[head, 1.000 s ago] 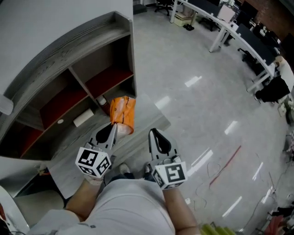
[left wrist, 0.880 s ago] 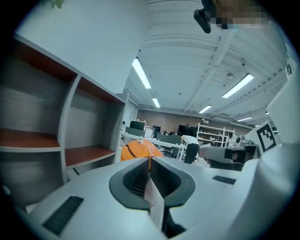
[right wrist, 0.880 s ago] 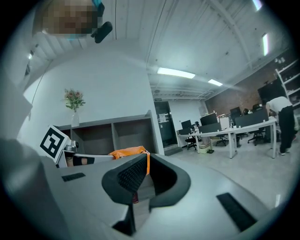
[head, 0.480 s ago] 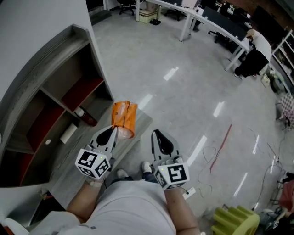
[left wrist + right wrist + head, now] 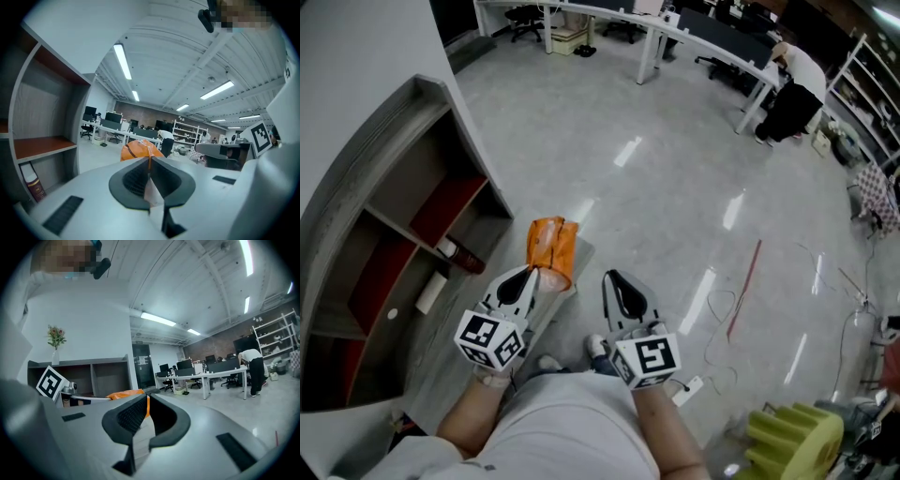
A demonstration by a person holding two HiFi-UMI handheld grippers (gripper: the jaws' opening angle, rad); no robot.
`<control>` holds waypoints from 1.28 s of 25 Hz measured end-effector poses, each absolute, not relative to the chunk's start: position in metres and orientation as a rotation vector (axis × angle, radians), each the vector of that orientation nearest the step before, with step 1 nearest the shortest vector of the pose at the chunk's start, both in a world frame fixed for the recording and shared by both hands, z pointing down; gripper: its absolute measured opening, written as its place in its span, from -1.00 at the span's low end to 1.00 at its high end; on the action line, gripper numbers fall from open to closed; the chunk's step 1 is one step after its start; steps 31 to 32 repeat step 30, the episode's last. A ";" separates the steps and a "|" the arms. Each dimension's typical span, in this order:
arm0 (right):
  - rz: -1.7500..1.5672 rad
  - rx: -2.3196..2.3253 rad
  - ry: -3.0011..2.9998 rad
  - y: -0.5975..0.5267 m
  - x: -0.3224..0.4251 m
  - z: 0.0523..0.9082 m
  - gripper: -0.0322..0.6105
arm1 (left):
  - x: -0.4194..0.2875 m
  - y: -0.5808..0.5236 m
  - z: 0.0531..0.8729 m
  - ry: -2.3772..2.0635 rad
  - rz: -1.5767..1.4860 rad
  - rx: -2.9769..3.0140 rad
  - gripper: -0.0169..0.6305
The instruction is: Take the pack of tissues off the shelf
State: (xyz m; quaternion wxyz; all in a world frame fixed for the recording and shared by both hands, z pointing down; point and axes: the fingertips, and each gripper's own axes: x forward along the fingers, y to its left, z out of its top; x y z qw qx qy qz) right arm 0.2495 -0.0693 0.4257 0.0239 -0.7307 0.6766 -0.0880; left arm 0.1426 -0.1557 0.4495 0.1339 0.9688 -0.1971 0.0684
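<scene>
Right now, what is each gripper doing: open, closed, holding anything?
Left gripper: closed on the edge of the orange tissue pack.
Right gripper: closed, nothing between its jaws.

Shelf at your left, open floor at your right.
The shelf (image 5: 394,234) runs along your left side, and the floor (image 5: 675,206) spreads ahead and to the right. The pack of tissues (image 5: 551,248) is out in front of the shelf, at the tip of your left gripper (image 5: 534,270), whose jaws are closed on its near edge. Your right gripper (image 5: 610,277) lies just to the right, apart from the pack. A bottle (image 5: 459,255) sits in a shelf compartment, left of the pack. Far ahead, a desk (image 5: 675,33) crosses the floor, with a person (image 5: 794,80) at its right end.
</scene>
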 end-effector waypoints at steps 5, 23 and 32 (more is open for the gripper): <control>-0.272 -2.268 2.060 -0.066 0.252 0.424 -0.82 | 0.145 -0.152 0.452 -0.550 0.204 2.812 -0.89; -0.318 -2.255 2.092 -0.079 0.252 0.429 -0.82 | 0.145 -0.163 0.451 -0.560 0.208 2.814 -0.89; -0.325 -2.257 2.097 -0.085 0.251 0.429 -0.82 | 0.142 -0.169 0.450 -0.568 0.204 2.815 -0.89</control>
